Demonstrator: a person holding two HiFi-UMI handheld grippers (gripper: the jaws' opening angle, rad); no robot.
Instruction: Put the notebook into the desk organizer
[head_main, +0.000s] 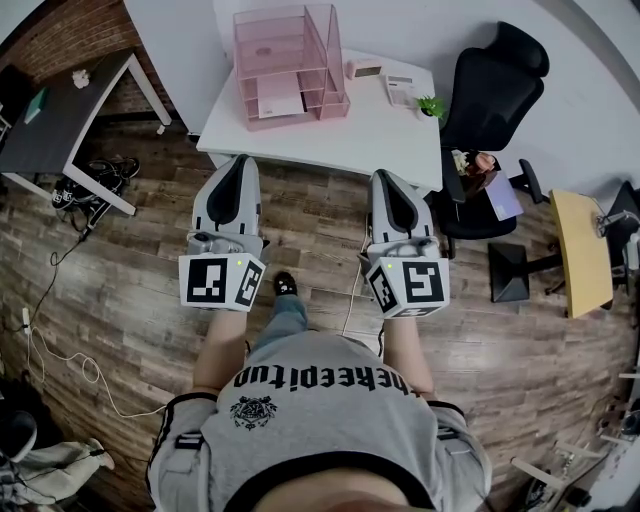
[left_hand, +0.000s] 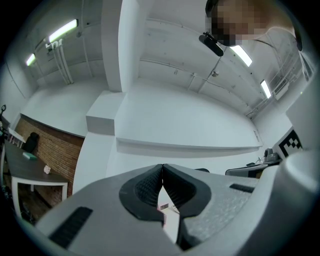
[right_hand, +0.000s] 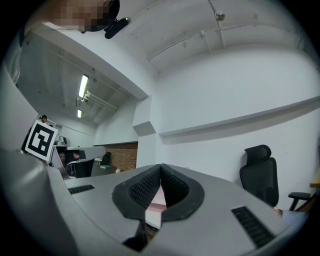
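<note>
A pink see-through desk organizer (head_main: 290, 62) stands on the white table (head_main: 350, 135), at its back left, with a white sheet in its lower tray. A white booklet (head_main: 402, 90), maybe the notebook, lies flat near the table's far right. My left gripper (head_main: 240, 162) hovers just short of the table's near edge, jaws shut and empty. My right gripper (head_main: 389, 178) hangs level with it to the right, also shut on nothing. In the left gripper view the pads (left_hand: 150, 187) meet at the tip of the left gripper (left_hand: 162, 168); the right gripper (right_hand: 160, 167) looks the same.
A small pink box (head_main: 364, 69) and a little green plant (head_main: 432, 104) sit on the table's far right. A black office chair (head_main: 495, 85) stands right of the table, a dark desk (head_main: 60, 115) at the left, shoes (head_main: 100, 180) and cables on the wooden floor.
</note>
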